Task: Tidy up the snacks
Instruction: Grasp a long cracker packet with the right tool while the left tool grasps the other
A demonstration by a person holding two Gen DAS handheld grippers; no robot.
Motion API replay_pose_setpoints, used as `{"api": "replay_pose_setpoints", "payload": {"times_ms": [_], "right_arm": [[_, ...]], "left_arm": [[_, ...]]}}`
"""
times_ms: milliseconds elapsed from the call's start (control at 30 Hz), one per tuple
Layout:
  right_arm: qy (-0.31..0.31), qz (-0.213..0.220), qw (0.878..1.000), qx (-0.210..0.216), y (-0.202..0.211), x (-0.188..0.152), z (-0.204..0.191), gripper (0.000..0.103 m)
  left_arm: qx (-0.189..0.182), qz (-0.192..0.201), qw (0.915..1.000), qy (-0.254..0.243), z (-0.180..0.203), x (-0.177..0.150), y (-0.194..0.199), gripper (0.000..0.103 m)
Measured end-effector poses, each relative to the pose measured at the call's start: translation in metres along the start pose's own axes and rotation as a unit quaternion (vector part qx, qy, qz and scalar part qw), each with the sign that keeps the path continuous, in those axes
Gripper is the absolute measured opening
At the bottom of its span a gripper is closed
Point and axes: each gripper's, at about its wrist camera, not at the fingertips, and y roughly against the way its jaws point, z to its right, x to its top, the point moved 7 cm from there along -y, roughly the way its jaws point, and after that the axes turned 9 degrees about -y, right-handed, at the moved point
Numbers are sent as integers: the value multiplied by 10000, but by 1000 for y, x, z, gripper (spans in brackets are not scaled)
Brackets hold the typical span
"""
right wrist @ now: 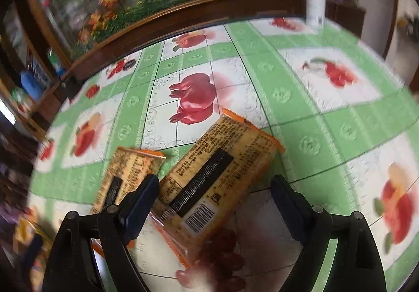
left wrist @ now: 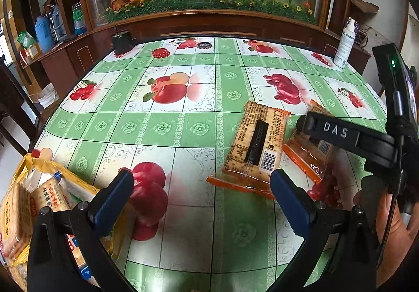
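Two orange-edged clear packets of crackers lay side by side on the table under its green-checked, fruit-printed oilcloth [left wrist: 162, 129]. The left gripper [left wrist: 201, 200], blue-padded, stood with jaws wide apart over bare cloth — nothing between them — with the nearer cracker packet [left wrist: 255, 145] just beyond its right finger. The right gripper [right wrist: 213, 203] hung over the second cracker packet [right wrist: 217, 174], jaws spread to either side, pads clear of the wrapper. A yellow bag of cracker packs [left wrist: 23, 208] sat at the table's left edge.
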Motion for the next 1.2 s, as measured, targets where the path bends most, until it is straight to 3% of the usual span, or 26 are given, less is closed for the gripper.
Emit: {"api": "replay_pose_setpoints", "payload": {"times_ms": [233, 300, 567, 733, 1033, 1200], "right_arm": [[223, -23, 9996, -171, -11, 4, -16, 90], [528, -32, 9981, -303, -14, 1, -22, 90], [1241, -50, 9908, -540, -3, -9, 2, 76], [1365, -22, 9894, -486, 6, -7, 22, 66], [1413, 48, 9893, -351, 10, -3, 34, 63], [1288, 132, 9913, -222, 18, -4, 45, 62]], "left_arm": [[4, -75, 10000, 29, -2, 1, -6, 103], [-1, -58, 10000, 8, 0, 3, -8, 103], [-112, -120, 9998, -112, 15, 18, -24, 103], [-190, -278, 9990, -285, 34, 23, -40, 103], [-191, -622, 9971, -389, 50, 22, -66, 103], [-268, -548, 9977, -297, 50, 22, -68, 103]]}}
